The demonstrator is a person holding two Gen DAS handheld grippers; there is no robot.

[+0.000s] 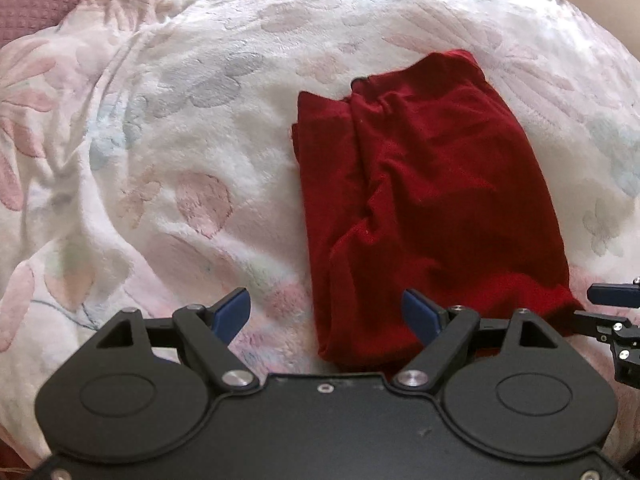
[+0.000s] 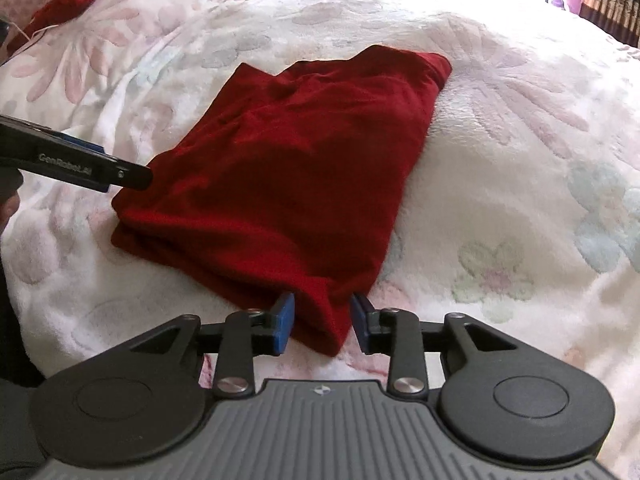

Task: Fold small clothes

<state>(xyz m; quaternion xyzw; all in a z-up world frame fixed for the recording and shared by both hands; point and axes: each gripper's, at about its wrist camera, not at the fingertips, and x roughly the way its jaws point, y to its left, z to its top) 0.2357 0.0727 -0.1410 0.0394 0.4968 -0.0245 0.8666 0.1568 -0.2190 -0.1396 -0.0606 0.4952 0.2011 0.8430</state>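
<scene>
The right tool [image 2: 322, 322] is seen part-open around the red garment's [image 2: 288, 168] corner, the left tool [image 1: 326, 314] wide open, "GenRobot.AI" printed.

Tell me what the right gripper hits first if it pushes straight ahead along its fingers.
Most likely the red garment: its near corner already sits between the open pads of the right gripper, with the floral blanket directly beneath it. Depth is uncertain.

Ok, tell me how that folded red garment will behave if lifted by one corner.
The red garment looks thin, soft and creased, so it would probably sag and unfold. It seems light. On the plush blanket, a push would likely bunch it rather than slide it.
</scene>
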